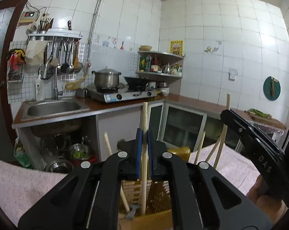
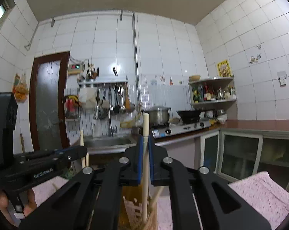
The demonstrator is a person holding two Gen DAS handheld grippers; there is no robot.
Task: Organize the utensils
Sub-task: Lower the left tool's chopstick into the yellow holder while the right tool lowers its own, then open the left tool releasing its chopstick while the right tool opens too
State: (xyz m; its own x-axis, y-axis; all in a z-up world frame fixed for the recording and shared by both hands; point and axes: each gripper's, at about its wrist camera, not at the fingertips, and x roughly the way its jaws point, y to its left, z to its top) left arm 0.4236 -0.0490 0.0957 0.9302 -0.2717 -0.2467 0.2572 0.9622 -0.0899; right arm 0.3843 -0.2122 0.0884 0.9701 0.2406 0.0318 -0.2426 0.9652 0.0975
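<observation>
My left gripper (image 1: 144, 134) is shut on a pale wooden chopstick (image 1: 144, 118) that stands upright, its lower end inside a slatted wooden utensil holder (image 1: 134, 191) below. My right gripper (image 2: 145, 136) is shut on another wooden chopstick (image 2: 146, 122), also upright, reaching down into the same holder (image 2: 133, 209). Several more chopsticks lean in the holder (image 1: 200, 147). The right gripper shows at the right of the left wrist view (image 1: 250, 134), and the left gripper at the left of the right wrist view (image 2: 48, 159). The holder stands on a pink cloth (image 1: 236, 164).
Behind is a kitchen counter (image 1: 113, 107) with a steel sink (image 1: 54, 108), a gas stove (image 1: 123, 94) with a pot (image 1: 106, 78) and a wok. Ladles hang on a wall rack (image 1: 65, 57). A corner shelf (image 1: 161, 63) holds bottles. Bowls sit under the sink.
</observation>
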